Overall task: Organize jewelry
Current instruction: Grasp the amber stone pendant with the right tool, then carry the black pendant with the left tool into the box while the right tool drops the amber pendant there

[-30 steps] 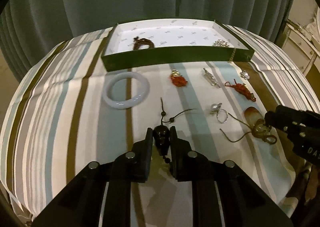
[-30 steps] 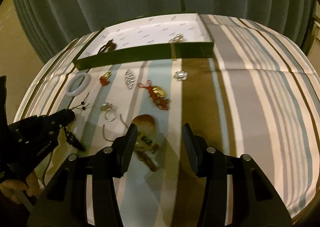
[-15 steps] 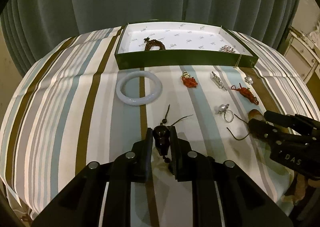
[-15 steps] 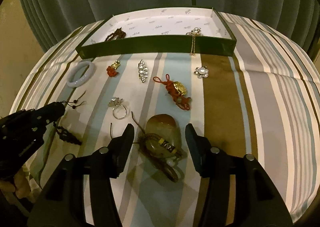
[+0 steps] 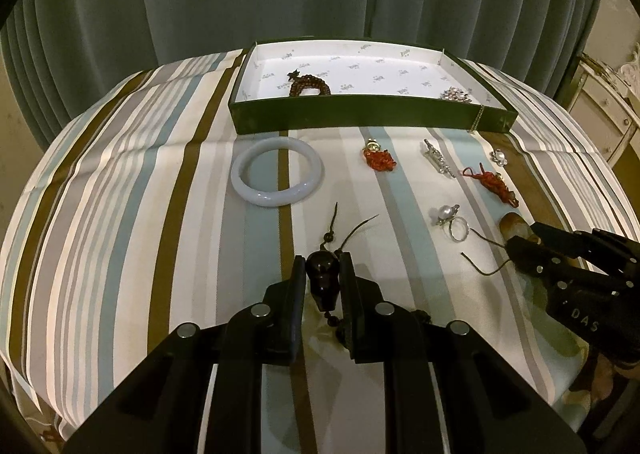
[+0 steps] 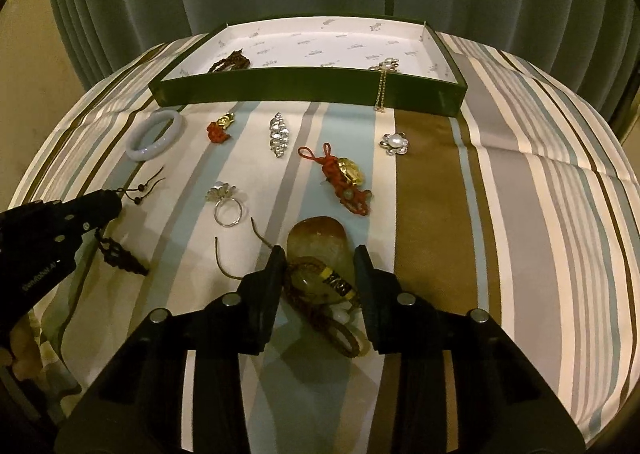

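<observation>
My left gripper (image 5: 322,265) is shut on a dark gourd-shaped bead pendant (image 5: 322,280), whose cord ends lie on the cloth ahead. In the right wrist view the left gripper (image 6: 110,206) sits at the left, with the pendant's knotted tail (image 6: 120,256) trailing below it. My right gripper (image 6: 320,259) is closing on an amber stone pendant (image 6: 318,240) with a brown cord, its pads touching the stone's sides. From the left wrist view the right gripper (image 5: 524,239) partly hides that stone (image 5: 511,223). A green box (image 5: 360,118) with a white lining stands at the back.
On the striped cloth lie a white bangle (image 5: 277,176), a ring (image 6: 226,202), a red knot with a gold charm (image 6: 344,178), a small red charm (image 5: 378,158), a rhinestone brooch (image 6: 278,136) and a pearl flower (image 6: 394,142). The box holds a brown bead bracelet (image 5: 308,82) and a sparkly chain (image 5: 456,94).
My right gripper centred itself over the amber stone and its jaws narrowed onto the stone's sides. The left gripper kept its hold on the dark pendant and stayed in place.
</observation>
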The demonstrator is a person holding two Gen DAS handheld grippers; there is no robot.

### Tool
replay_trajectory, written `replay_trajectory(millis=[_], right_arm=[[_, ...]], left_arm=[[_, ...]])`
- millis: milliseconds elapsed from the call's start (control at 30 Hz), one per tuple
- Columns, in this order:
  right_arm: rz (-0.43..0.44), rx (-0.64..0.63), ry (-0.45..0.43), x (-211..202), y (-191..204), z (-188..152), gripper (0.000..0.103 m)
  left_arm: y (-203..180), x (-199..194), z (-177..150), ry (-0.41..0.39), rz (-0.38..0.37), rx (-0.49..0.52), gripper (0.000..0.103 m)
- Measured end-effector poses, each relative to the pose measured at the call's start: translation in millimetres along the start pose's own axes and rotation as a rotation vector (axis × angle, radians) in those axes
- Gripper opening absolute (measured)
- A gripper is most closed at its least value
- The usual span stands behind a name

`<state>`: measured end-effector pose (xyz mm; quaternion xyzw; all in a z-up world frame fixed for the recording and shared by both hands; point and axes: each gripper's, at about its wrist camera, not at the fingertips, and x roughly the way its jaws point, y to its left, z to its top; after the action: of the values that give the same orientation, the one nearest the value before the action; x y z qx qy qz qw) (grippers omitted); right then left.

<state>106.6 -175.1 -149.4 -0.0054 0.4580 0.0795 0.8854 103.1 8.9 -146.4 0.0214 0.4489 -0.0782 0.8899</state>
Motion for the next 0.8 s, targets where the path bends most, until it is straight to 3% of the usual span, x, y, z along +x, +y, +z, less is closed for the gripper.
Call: replay_trajectory(millis=[800], right_arm=[[0.0,0.029,-0.07,-26.3,-7.6,4.9,0.032]], left_arm=[[-0.5,-13.9,7.7,-0.033,-0.006,-0.001,0.017]])
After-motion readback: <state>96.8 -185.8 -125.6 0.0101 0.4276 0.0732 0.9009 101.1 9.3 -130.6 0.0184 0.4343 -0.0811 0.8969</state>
